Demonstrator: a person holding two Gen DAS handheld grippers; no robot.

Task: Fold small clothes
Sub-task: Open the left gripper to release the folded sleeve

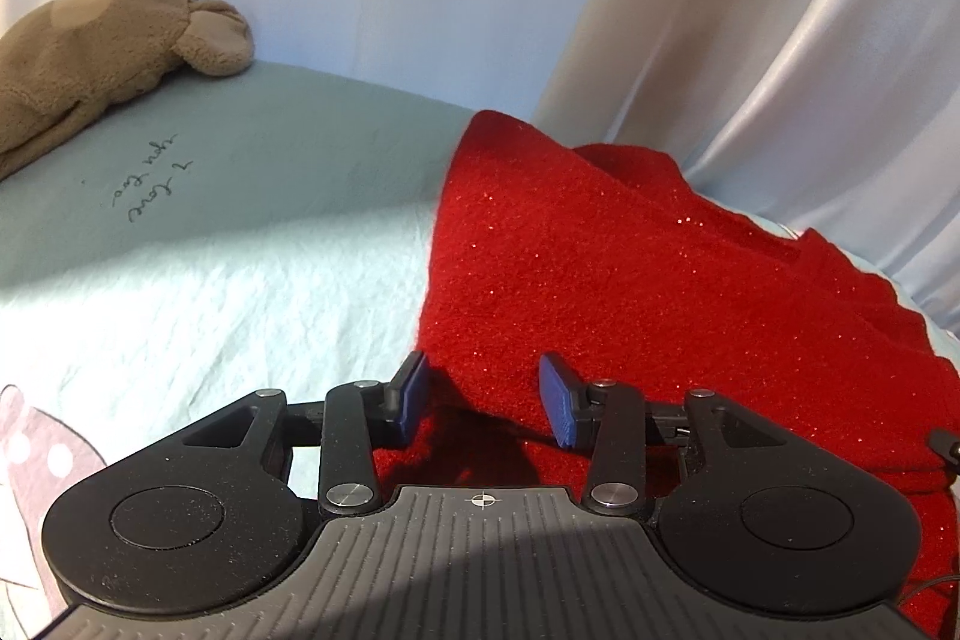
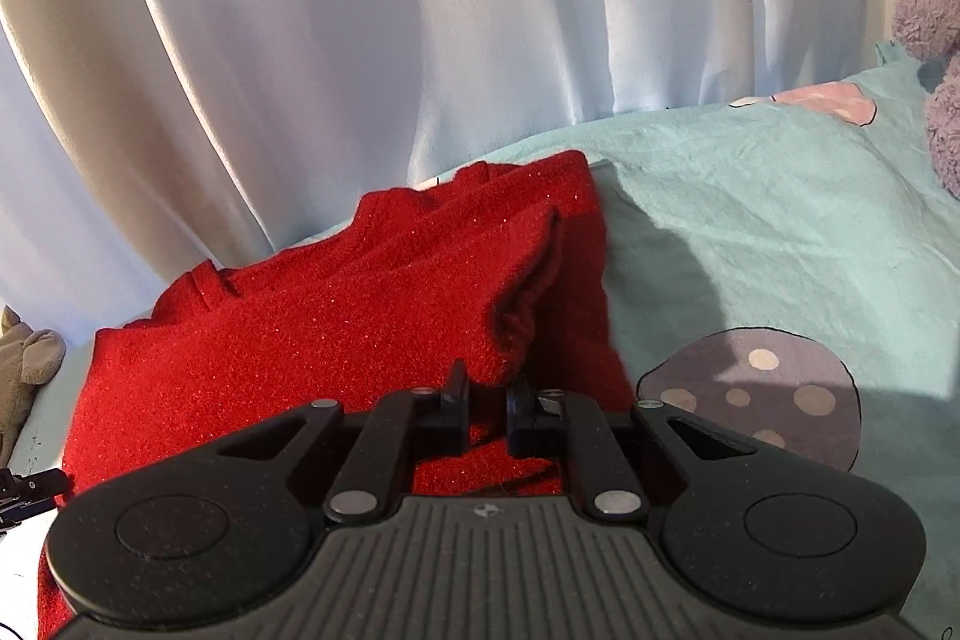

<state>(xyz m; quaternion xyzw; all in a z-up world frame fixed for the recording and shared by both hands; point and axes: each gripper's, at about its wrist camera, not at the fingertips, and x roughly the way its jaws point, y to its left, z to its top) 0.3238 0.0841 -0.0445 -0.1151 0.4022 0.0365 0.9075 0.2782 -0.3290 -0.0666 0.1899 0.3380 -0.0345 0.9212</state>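
Observation:
A red glittery knit garment (image 1: 630, 268) lies partly folded on a pale mint bedspread (image 1: 210, 292). My left gripper (image 1: 485, 399) is open, its blue pads standing over the garment's near left edge without holding it. In the right wrist view the same garment (image 2: 312, 328) fills the lower left. My right gripper (image 2: 487, 400) is shut on a bunched fold of the garment's near right edge and lifts it slightly.
A tan plush toy (image 1: 102, 40) lies on a grey-green pillow (image 1: 252, 160) at the left. White curtains (image 2: 360, 40) hang behind the bed. A purple plush toy (image 2: 936, 58) sits at the far right. The bedspread (image 2: 780, 220) carries mushroom prints (image 2: 756, 394).

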